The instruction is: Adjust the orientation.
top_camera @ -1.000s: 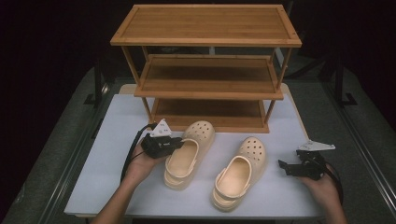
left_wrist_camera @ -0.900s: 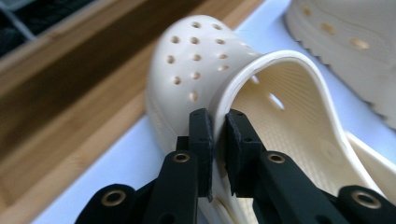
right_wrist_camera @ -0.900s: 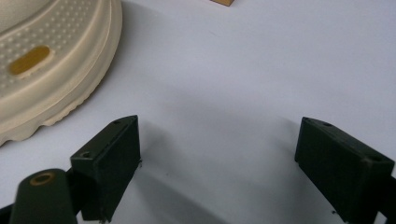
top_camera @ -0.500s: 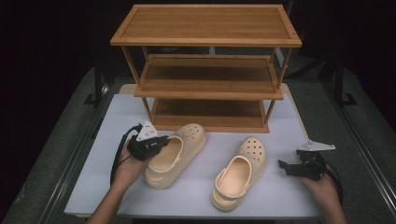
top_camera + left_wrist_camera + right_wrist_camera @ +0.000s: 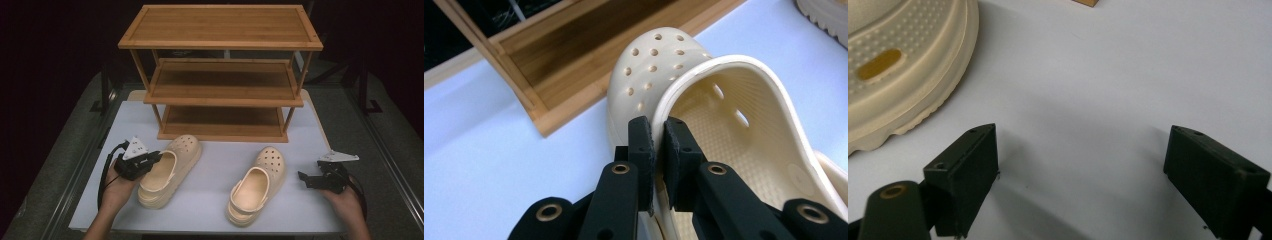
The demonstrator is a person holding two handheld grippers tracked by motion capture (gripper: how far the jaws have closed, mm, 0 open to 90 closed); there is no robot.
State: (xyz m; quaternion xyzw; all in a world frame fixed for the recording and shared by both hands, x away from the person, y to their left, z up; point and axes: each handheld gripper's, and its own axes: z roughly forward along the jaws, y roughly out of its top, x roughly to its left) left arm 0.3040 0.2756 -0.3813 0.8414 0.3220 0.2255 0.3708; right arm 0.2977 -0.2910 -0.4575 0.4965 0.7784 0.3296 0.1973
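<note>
Dragged toward the table's left side since a second ago, along with the left gripper (image 5: 158, 157): left clog (image 5: 169, 171), toe now swung toward the rack's left leg. No change at the right side.

Nearest, at the bottom of the high view: both forearms, one gripper in each hand. Left gripper pinching the left clog's side wall near the opening, seen plainly in the left gripper view (image 5: 658, 137): one black pad outside the cream rim, the other inside, pressed together with only the wall between. Right gripper (image 5: 302, 176) resting low at the table's right edge, spread wide on bare tabletop in its own view (image 5: 1083, 165), holding nothing, just beside the ribbed sole edge of the right clog (image 5: 898, 65).

Farther in: left clog (image 5: 724, 115) flat on the white table (image 5: 215, 155), held by its rim, toe near the rack's bottom shelf but not on it. Right clog (image 5: 255, 185) well apart from its mate, lying free toward the front right, toe angled up and right.

Farthest: three-tier wooden rack (image 5: 220, 95) at the table's back edge, all shelves bare.

Judged early in the work: one clog gripped and being moved, none shelved. Likely left: lift and set this clog on a shelf, then grasp and place the other.
</note>
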